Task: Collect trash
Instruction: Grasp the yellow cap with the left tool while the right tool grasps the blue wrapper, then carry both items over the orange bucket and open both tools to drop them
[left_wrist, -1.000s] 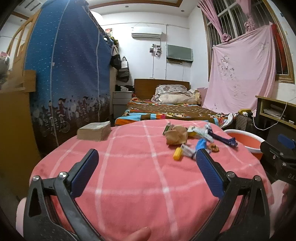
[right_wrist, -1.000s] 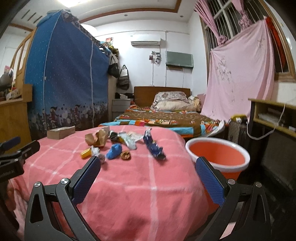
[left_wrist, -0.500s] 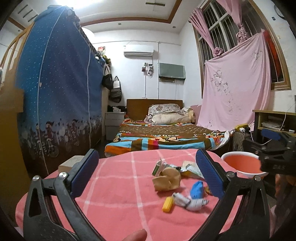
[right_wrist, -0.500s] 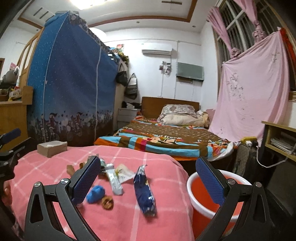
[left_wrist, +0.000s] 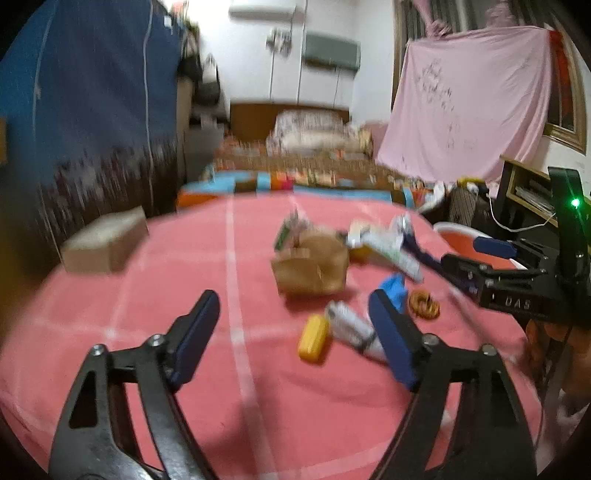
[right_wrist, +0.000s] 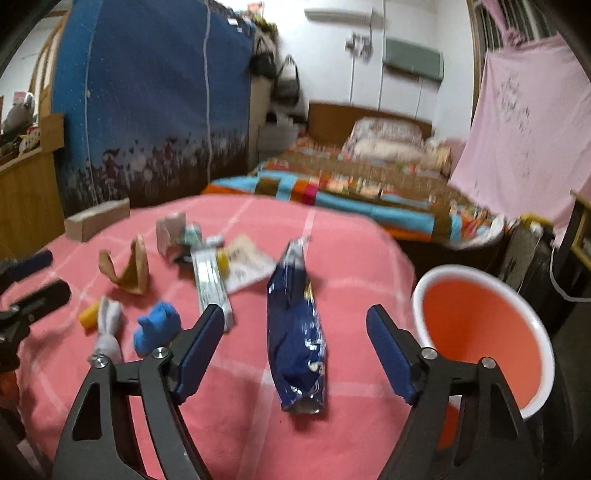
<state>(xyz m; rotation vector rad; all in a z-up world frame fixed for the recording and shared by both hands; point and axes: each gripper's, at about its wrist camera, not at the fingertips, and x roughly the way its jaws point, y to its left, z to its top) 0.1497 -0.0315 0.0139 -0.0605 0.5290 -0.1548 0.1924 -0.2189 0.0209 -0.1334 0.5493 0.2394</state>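
Closing both jaws from wide, your right hand-held gripper (right_wrist: 295, 328) now frames the bag (right_wrist: 295, 325), left hand-held gripper (left_wrist: 291, 317) grips nothing.

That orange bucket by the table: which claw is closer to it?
Right. The right claw hangs over the blue snack bag just beside the orange bucket; the left claw, closing, empty, sits farther off behind the trash pile.

A table (right_wrist: 354, 236) under a pink checked cloth carries a small cardboard box (left_wrist: 105, 245) near its far left edge. Beyond it stands a bed (right_wrist: 369, 173) with a striped, colourful blanket and a pillow (left_wrist: 310, 131). A blue curtain (right_wrist: 147, 96) hangs at left, a pink sheet (left_wrist: 469, 99) at right.
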